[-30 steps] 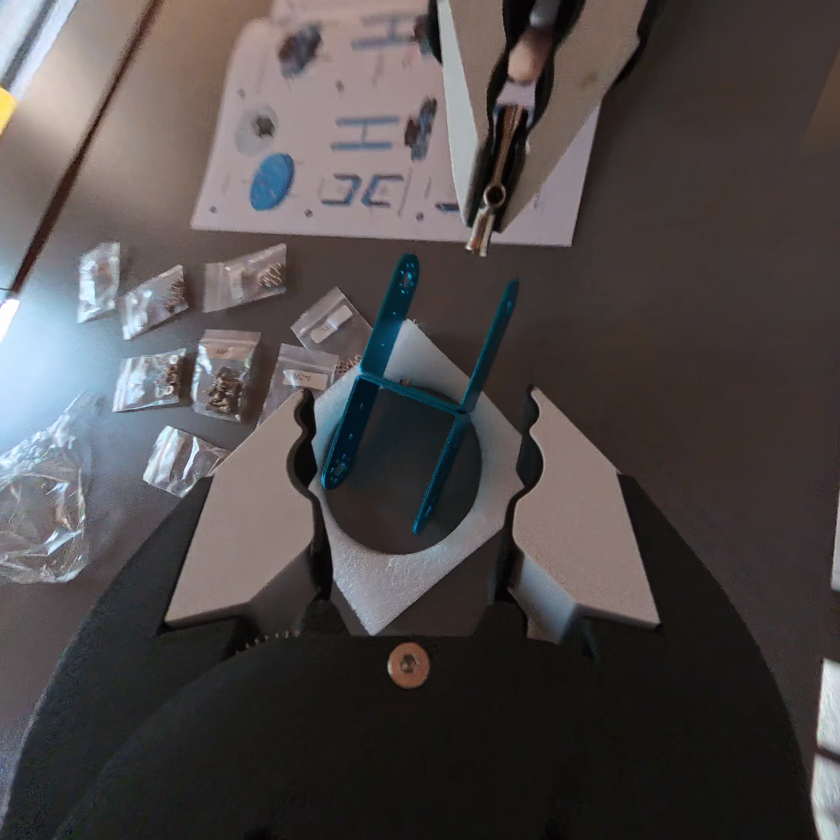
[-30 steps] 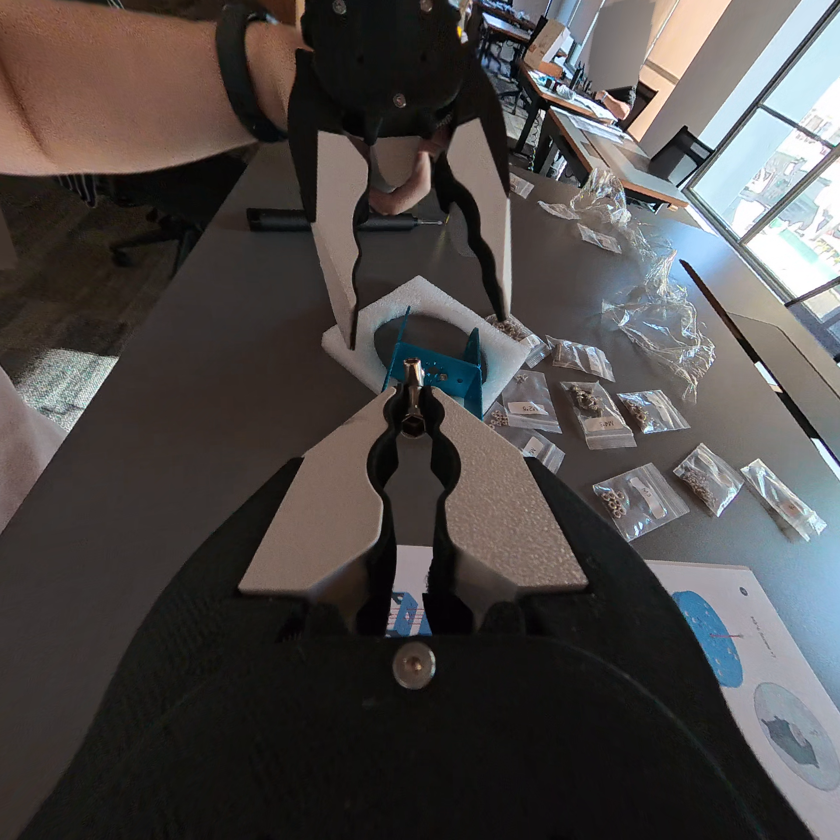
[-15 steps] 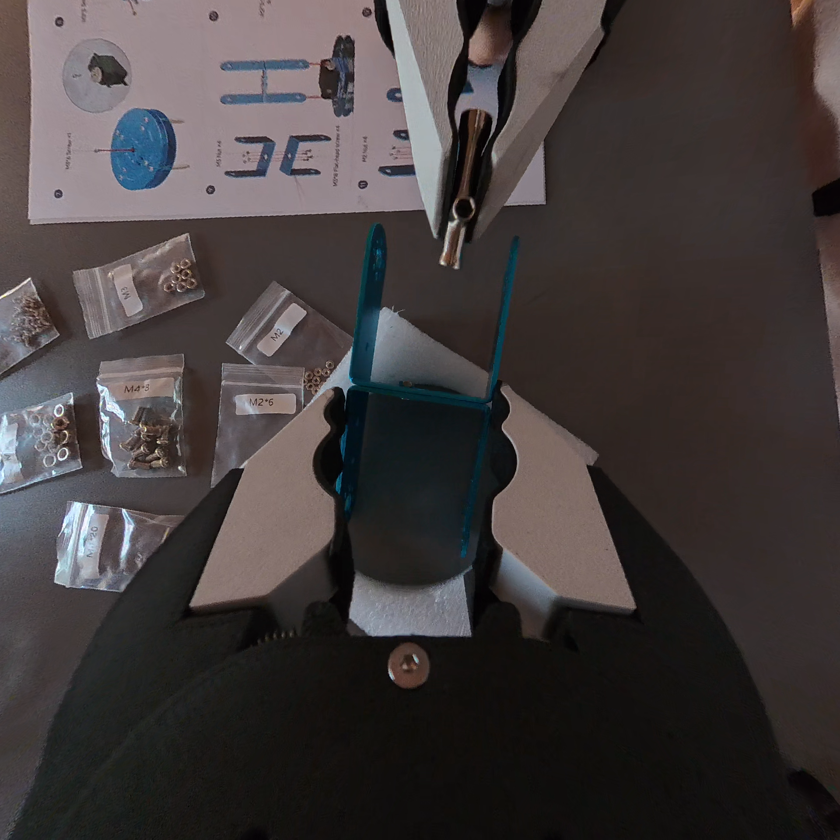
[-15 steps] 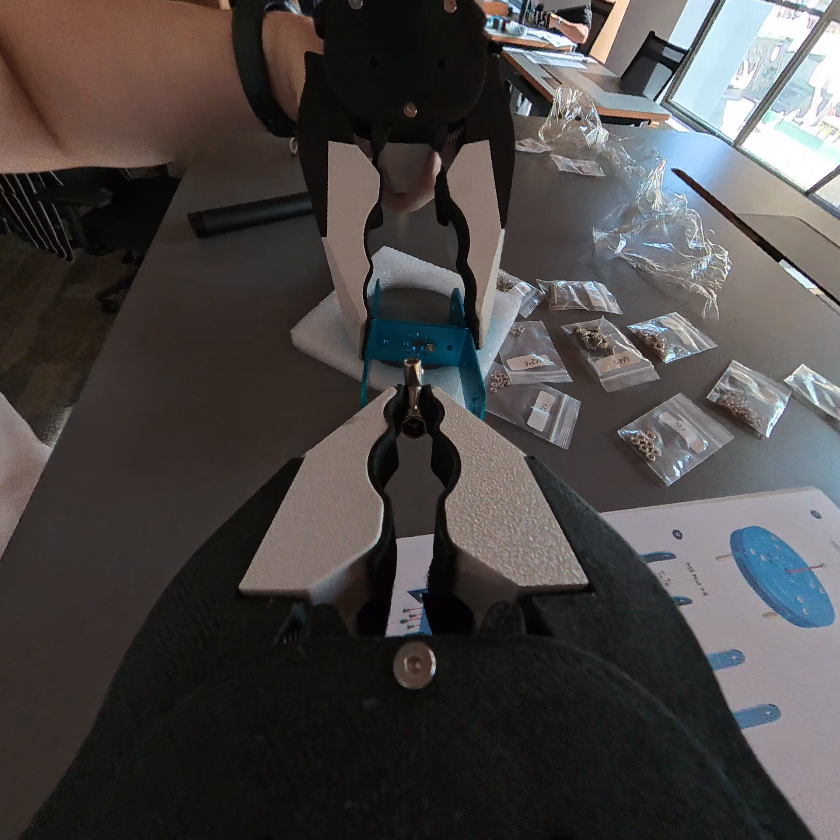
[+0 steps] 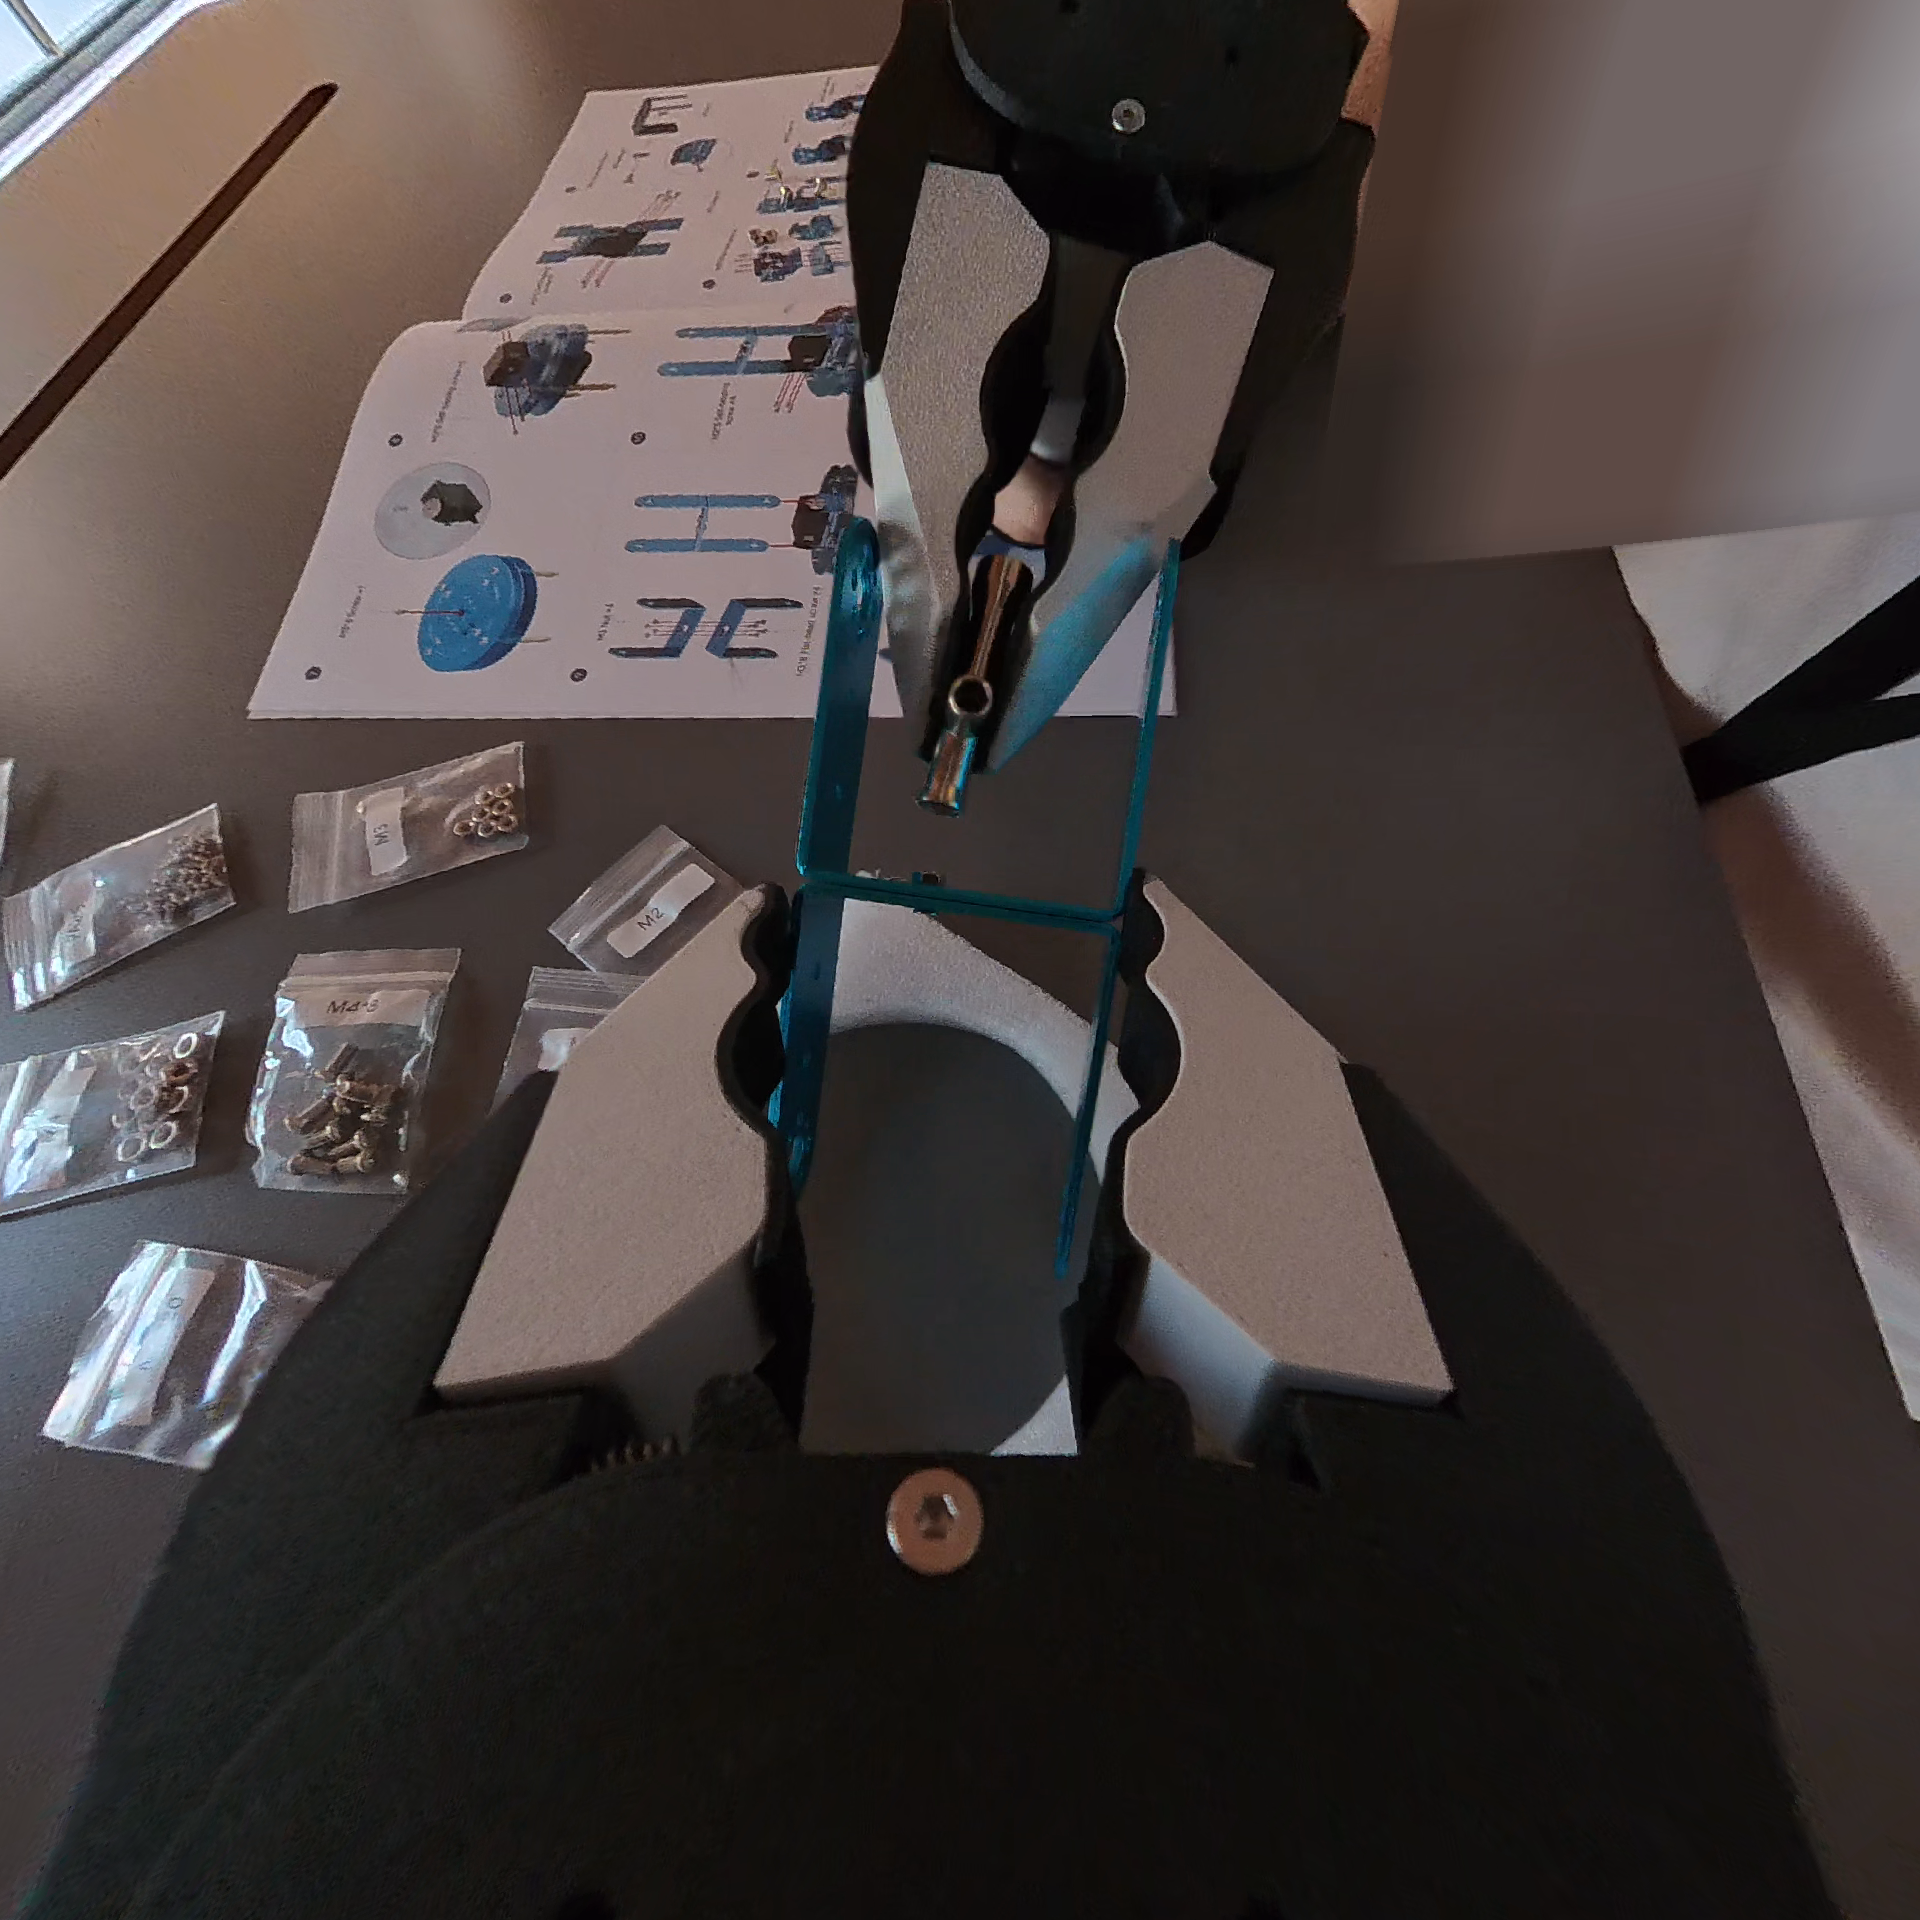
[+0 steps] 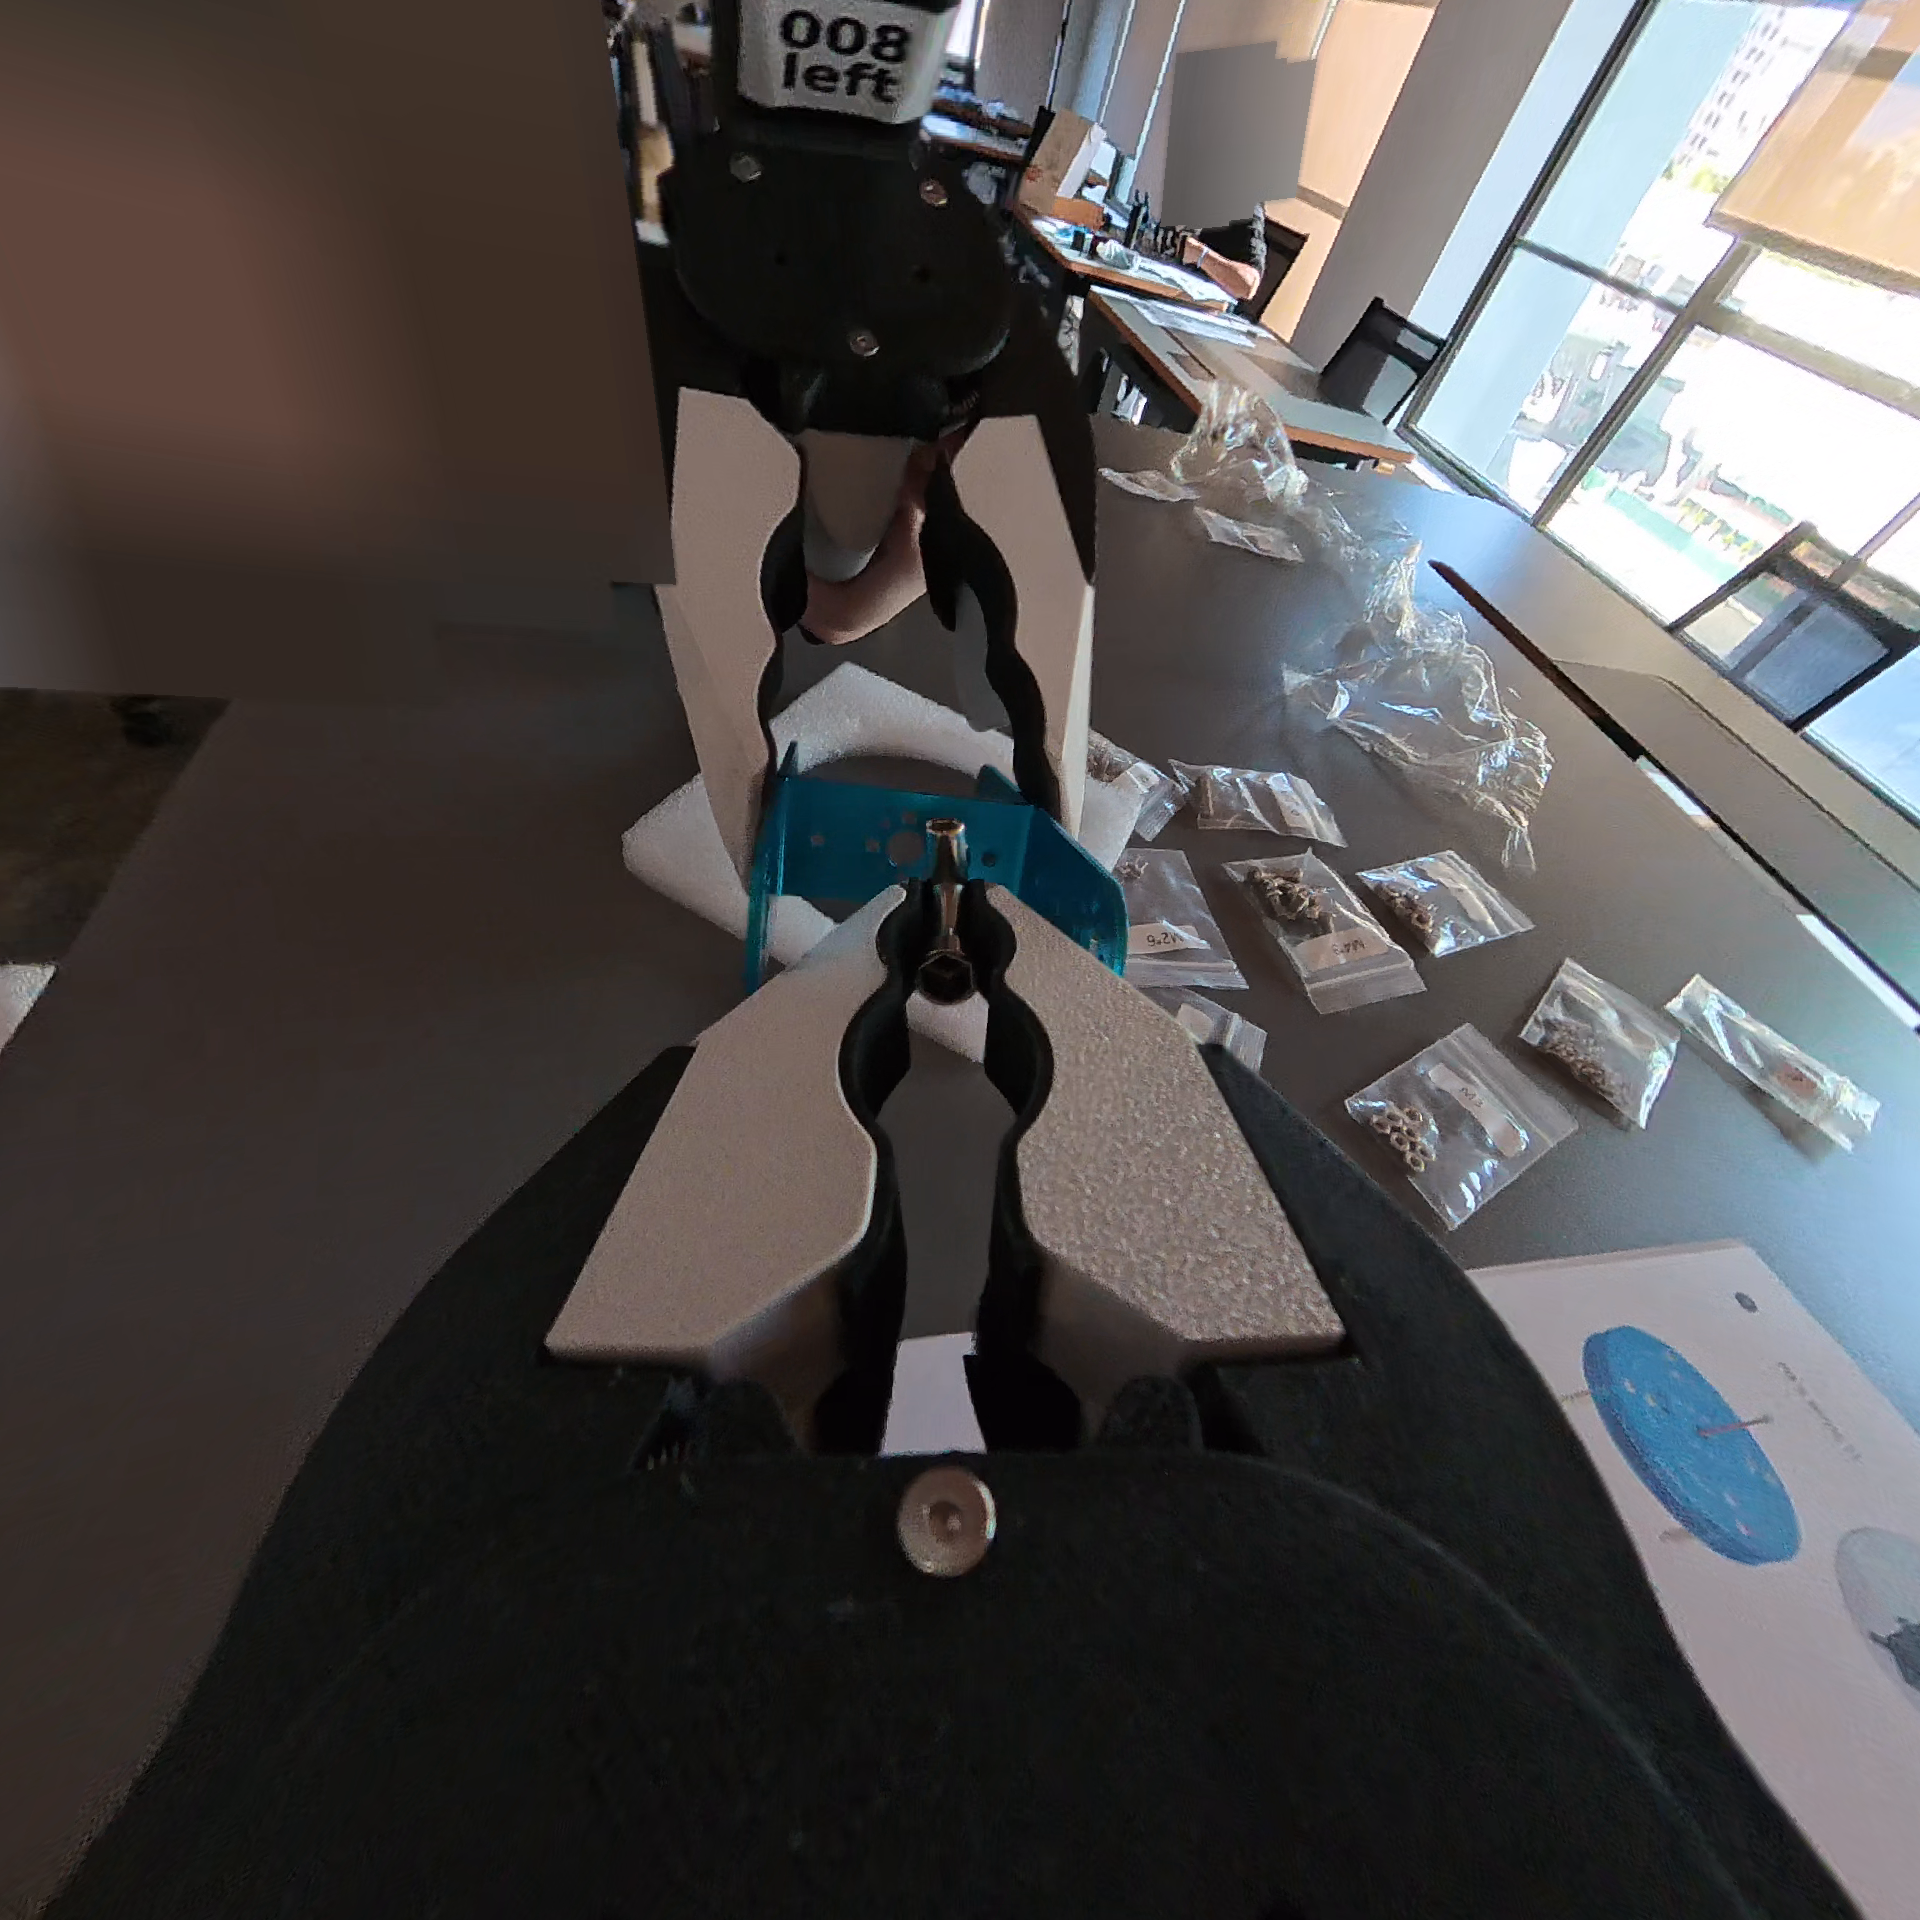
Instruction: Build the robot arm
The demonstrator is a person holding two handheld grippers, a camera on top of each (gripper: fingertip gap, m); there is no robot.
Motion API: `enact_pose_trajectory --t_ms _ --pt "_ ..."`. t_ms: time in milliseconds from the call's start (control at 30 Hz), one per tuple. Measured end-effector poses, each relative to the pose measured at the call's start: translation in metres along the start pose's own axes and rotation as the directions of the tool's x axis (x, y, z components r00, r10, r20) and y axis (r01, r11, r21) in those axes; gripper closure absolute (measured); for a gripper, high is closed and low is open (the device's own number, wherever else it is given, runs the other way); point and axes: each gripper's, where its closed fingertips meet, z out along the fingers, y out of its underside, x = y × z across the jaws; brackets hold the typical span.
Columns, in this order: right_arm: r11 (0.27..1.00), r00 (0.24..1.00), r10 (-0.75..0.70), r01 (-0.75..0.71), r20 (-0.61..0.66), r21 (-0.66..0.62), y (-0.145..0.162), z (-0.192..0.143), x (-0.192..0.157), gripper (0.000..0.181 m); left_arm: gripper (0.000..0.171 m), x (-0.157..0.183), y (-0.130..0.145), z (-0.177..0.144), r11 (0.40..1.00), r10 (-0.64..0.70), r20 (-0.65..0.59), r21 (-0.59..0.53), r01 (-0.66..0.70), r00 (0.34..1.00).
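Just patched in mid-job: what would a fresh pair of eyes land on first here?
The blue metal bracket stands out, upright on a white foam block and clamped between the left claw fingers. Facing it, the right claw grips a small silver socket tool, tip just short of the bracket's cross plate. Small bags of screws and nuts lie beside an instruction sheet.

the right gripper (image 6: 943, 914) hides the middle of the blue bracket (image 6: 904, 831) in its own view. the instruction sheet (image 6: 1766, 1475) runs off the right edge there. contents of the far small bags (image 6: 1756, 1070) are too small to tell. the foam block (image 5: 904, 966) sits partly behind the left gripper (image 5: 956, 935).
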Motion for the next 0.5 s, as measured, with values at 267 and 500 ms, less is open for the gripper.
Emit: enact_pose_trajectory --t_ms 267,500 --pt "0.984 0.986 -0.164 0.163 -0.014 -0.067 0.009 0.008 -0.004 0.175 0.108 0.004 0.005 0.002 0.998 -0.07 -0.055 -0.006 0.07 0.996" --pt "0.927 0.932 -0.361 0.362 0.027 -0.099 0.015 0.012 -0.013 0.175 0.108 0.011 0.009 0.005 0.997 -0.071 -0.103 -0.019 0.07 0.992"
